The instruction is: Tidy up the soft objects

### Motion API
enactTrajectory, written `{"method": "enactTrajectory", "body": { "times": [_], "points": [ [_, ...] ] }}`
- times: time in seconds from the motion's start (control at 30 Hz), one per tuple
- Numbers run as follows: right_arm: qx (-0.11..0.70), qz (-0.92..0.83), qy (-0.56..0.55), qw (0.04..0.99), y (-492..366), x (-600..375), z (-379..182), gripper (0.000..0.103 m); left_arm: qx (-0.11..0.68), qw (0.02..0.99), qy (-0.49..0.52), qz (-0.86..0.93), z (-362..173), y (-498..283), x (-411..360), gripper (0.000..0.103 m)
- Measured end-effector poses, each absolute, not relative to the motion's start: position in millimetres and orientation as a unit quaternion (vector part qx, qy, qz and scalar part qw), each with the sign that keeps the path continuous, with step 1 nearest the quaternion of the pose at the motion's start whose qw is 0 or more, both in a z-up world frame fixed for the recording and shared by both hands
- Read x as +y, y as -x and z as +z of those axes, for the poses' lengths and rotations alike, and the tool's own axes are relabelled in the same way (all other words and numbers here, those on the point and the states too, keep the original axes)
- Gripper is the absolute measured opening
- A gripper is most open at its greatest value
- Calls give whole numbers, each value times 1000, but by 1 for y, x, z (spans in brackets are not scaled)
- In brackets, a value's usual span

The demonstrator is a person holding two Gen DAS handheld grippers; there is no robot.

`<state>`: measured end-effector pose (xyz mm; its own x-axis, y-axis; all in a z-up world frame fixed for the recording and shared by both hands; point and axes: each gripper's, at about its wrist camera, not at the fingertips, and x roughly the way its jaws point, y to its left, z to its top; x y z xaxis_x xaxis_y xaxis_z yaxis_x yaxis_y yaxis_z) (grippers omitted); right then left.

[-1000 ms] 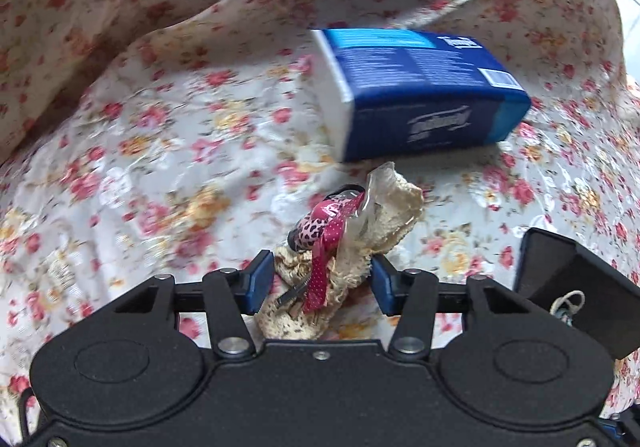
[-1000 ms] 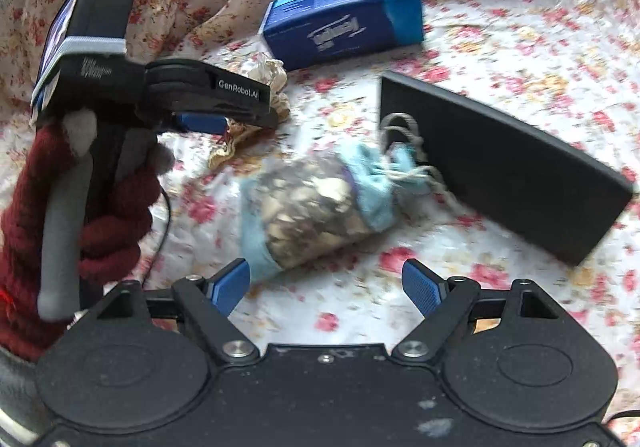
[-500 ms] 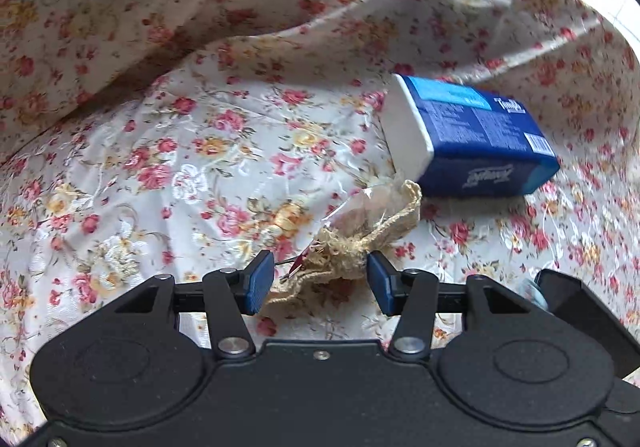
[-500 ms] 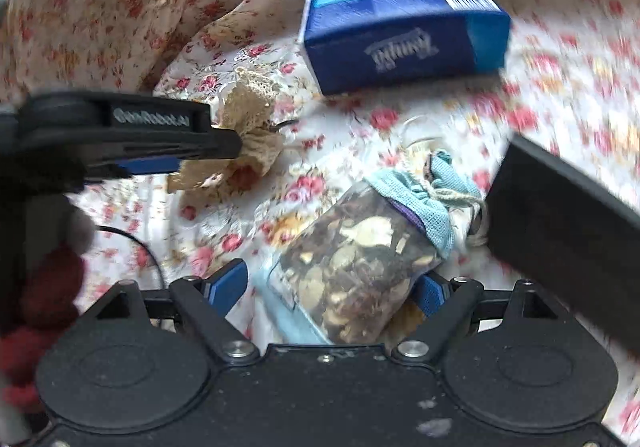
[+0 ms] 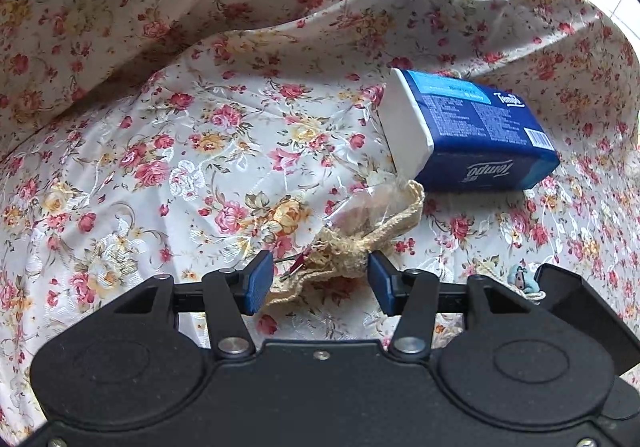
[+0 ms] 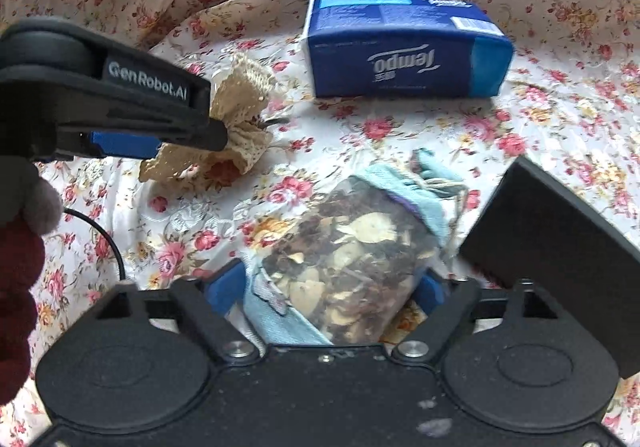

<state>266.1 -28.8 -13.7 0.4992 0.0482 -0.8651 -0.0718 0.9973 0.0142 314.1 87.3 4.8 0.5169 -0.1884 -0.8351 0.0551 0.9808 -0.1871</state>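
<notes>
1. Your left tongs (image 5: 320,279) sit at the lower centre of the left view, spread, with a cream lace pouch (image 5: 360,235) lying between the blue pads; whether the pads touch it, you cannot tell.
2. Your right tongs (image 6: 332,291) sit at the lower centre of the right view, their pads on either side of a pale blue sachet (image 6: 352,247); they look closed against it, so judge this a grip.
3. The sachet has a clear window showing dried petals and leaves, with a drawstring neck toward the right.
4. The lace pouch has clear wrapping; its contents are hard to make out.
5. A blue tissue pack (image 6: 404,47) lies at the upper centre, just beyond both pouches, on the floral cloth (image 5: 160,167).
6. A black panel (image 6: 560,247) stands at the right edge.
7. Nothing looks sorted yet; all three soft items remain to be placed.
</notes>
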Motion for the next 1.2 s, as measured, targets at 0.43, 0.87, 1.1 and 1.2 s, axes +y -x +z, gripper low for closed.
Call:
{"method": "enactTrajectory", "body": {
  "times": [0.43, 0.87, 1.1, 1.2],
  "points": [
    [514, 62, 20, 855, -234, -59, -4, 64, 478, 873, 73, -60, -6, -329, 77, 83],
    [508, 4, -26, 861, -245, -63, -13, 102, 482, 871, 51, -79, -18, -336, 52, 66],
    [494, 31, 24, 869, -243, -57, -12, 70, 476, 875, 48, -78, -14, -330, 50, 50],
    [489, 46, 26, 871, -236, -58, -3, 51, 471, 877, 54, -79, -9, -326, 51, 48]
  ]
}}
